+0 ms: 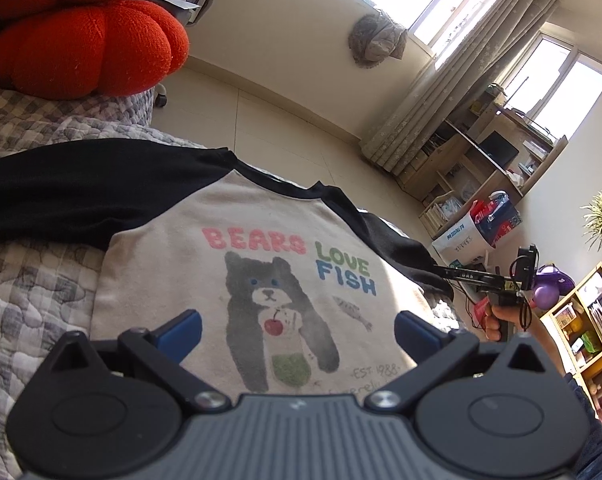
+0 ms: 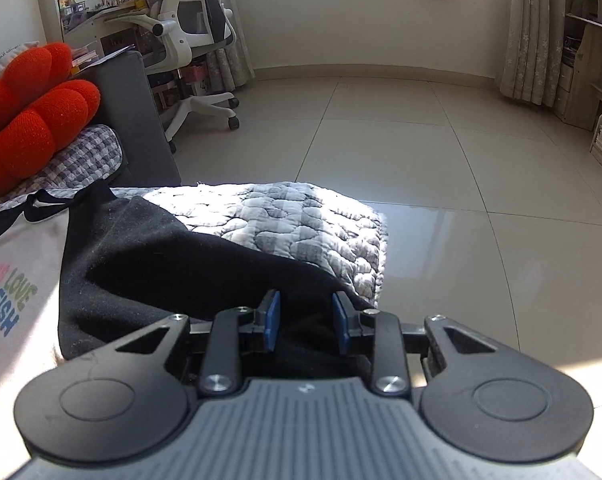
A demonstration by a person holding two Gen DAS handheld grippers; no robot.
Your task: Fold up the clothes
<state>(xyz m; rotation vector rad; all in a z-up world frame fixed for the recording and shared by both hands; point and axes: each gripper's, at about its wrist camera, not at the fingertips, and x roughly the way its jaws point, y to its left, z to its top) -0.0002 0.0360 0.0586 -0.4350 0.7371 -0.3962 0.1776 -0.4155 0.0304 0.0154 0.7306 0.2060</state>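
Note:
A cream T-shirt (image 1: 173, 248) with black raglan sleeves and a bear print reading "BEARS LOVE FISH" lies face up and spread flat on a grey quilted cover (image 1: 33, 300). My left gripper (image 1: 297, 332) hovers over the shirt's lower front, open wide, with nothing between its blue pads (image 1: 179, 330). In the right wrist view the shirt's black sleeve (image 2: 161, 256) runs toward my right gripper (image 2: 305, 322). That gripper is partly open, and the sleeve's end lies between its blue pads (image 2: 272, 322). A hand (image 1: 495, 320) holds the right gripper (image 1: 481, 276) at the sleeve's tip.
A red puffy cushion (image 1: 81, 40) sits at the far end of the quilt. The quilt's edge (image 2: 377, 248) drops to a tiled floor (image 2: 441, 160). A white office chair (image 2: 197, 20) stands beyond. Wooden shelves (image 1: 481, 168) and a box (image 1: 473, 232) line the wall.

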